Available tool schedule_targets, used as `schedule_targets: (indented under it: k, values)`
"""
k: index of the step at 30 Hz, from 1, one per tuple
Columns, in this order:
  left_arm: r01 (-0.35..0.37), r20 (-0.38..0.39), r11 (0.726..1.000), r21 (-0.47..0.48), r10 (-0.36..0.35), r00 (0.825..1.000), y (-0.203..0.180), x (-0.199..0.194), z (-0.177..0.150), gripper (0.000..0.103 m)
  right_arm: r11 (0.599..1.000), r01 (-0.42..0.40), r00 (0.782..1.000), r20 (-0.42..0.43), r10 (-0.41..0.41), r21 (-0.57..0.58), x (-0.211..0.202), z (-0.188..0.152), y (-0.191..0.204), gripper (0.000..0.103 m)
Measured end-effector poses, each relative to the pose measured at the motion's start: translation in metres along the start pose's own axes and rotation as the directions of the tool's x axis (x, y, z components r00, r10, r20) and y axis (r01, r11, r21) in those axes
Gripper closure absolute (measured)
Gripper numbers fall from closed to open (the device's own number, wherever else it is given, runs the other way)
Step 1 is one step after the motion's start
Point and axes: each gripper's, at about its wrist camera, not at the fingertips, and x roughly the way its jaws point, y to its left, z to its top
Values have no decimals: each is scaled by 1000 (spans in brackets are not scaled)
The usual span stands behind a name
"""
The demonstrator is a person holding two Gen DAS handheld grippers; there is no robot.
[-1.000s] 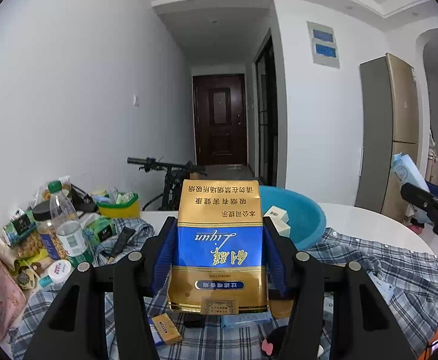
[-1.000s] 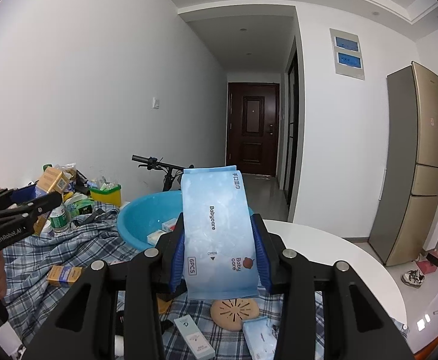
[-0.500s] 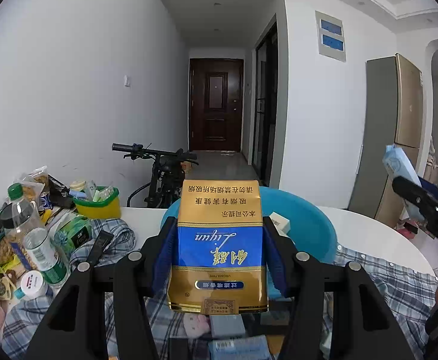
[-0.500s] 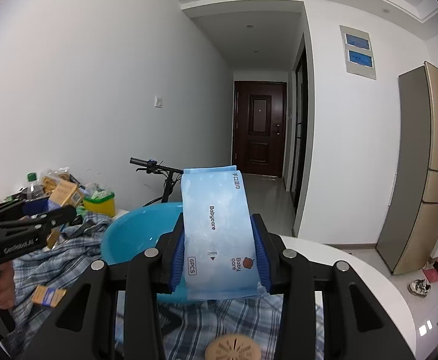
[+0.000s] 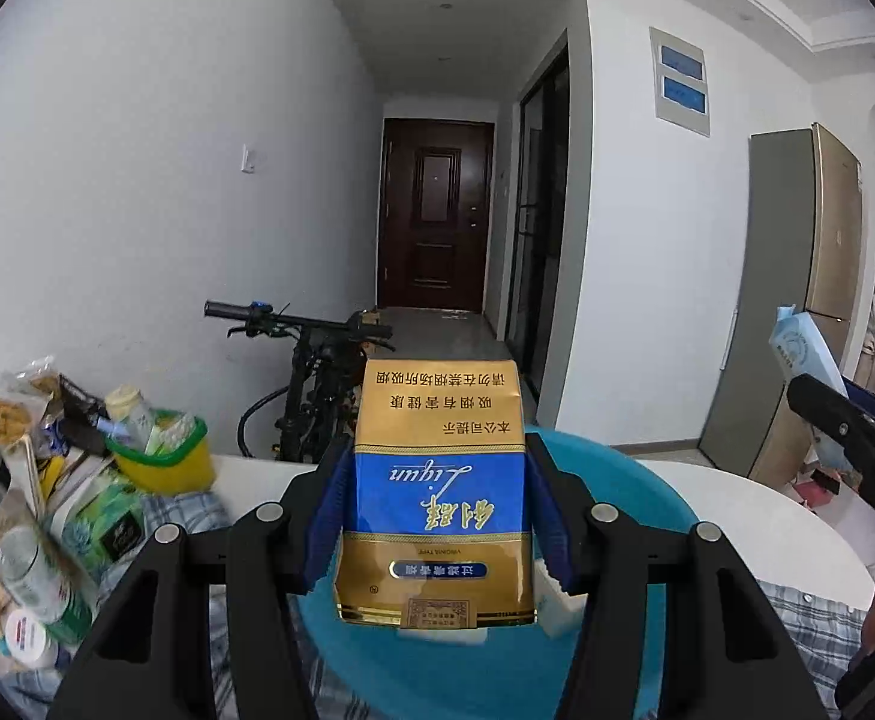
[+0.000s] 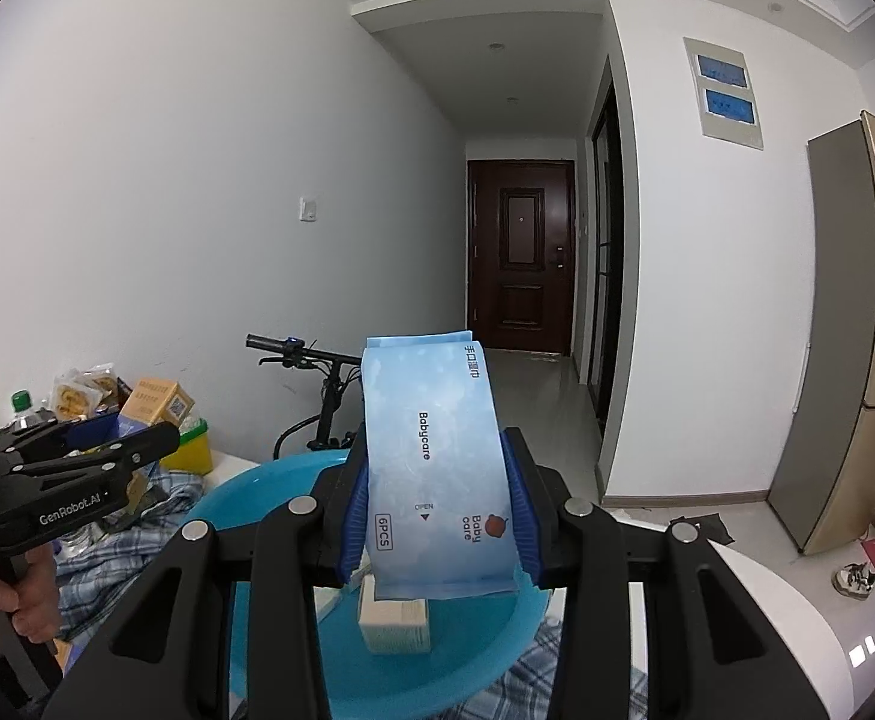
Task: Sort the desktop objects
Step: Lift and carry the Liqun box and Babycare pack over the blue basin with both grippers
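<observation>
Left gripper (image 5: 437, 516) clenched on gold pack (image 5: 440, 480), right gripper (image 6: 437, 516) clenched on wipes (image 6: 437, 468), both above basin (image 6: 245, 498), clutter left, table edge (image 6: 797, 600) right.

The left gripper (image 5: 437, 516) is clamping a gold and blue cigarette pack (image 5: 437, 498) upright between its 2 blue pads, printing upside down, above a blue basin (image 5: 635, 498) holding small white boxes (image 5: 557, 606). The basin is sitting on a white desk (image 5: 755, 516) partly draped in plaid cloth (image 5: 809, 618). At left, a yellow-green basket (image 5: 164, 468), bottles and snack packets are crowding together. At right, the right gripper (image 5: 845, 438) is carrying a pale blue packet (image 5: 803, 348).
</observation>
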Motion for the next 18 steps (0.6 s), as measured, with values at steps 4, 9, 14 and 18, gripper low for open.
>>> schedule_targets:
  k: [4, 9, 14, 18]
  values:
    - [7, 1, 1000, 6, -7, 1000, 0, 23, 8, 46, 1000, 2, 1000, -8, -2, 3, 18, 2, -1, 65]
    - [9, 6, 1000, 2, -9, 1000, 3, 53, 17, 46, 1000, 0, 1000, -10, 1, 22, 44, 9, -2, 65]
    - [10, -2, 1000, -21, -10, 1000, 8, 87, 26, 46, 999, 20, 1000, -13, -19, 44, 69, 9, -2, 65]
    - [10, -8, 1000, -1, -10, 1000, 5, 111, 30, 46, 999, 45, 999, -18, -45, 17, 87, 9, 0, 65]
